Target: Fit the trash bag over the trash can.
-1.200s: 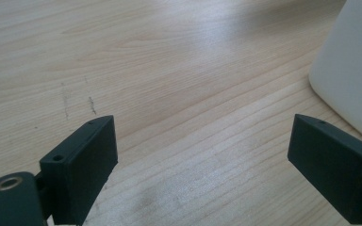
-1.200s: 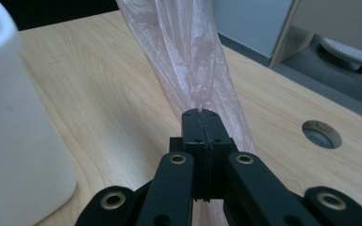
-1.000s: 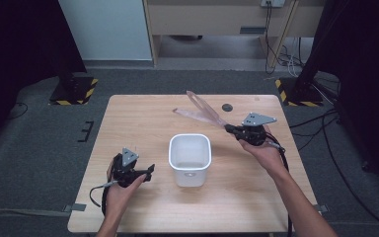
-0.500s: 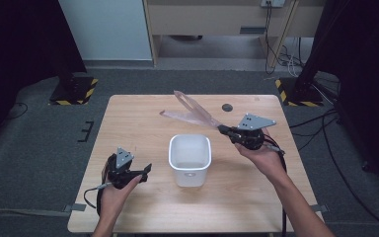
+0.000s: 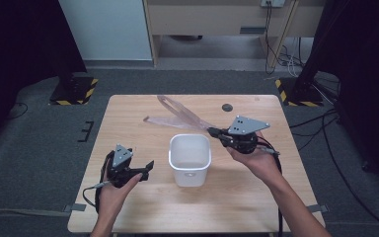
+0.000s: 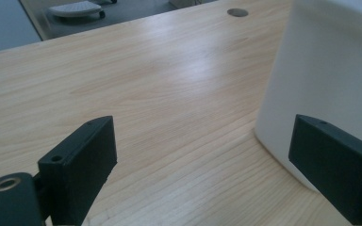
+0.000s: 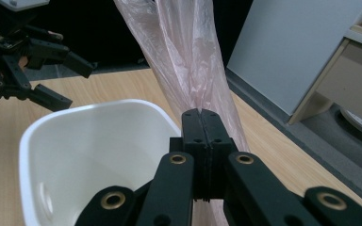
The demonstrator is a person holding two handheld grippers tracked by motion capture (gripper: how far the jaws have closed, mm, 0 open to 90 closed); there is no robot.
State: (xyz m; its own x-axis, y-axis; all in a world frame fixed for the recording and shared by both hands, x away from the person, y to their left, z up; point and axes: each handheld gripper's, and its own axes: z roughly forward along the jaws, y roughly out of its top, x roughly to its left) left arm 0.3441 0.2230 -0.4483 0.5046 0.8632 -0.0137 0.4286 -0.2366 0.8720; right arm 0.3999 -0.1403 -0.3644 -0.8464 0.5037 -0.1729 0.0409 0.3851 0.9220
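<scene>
right tool (image 5: 212, 132): clamped shut on plastic bag (image 5: 180, 113), bag swung further left. left tool (image 5: 149, 166): wide open, empty, nearer bin (image 5: 190, 159). counter (image 5: 237, 202) front edge open.

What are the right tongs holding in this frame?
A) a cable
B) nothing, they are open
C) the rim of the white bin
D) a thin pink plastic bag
D: the right tongs are shut on the pink plastic bag, beside the white bin.
</scene>
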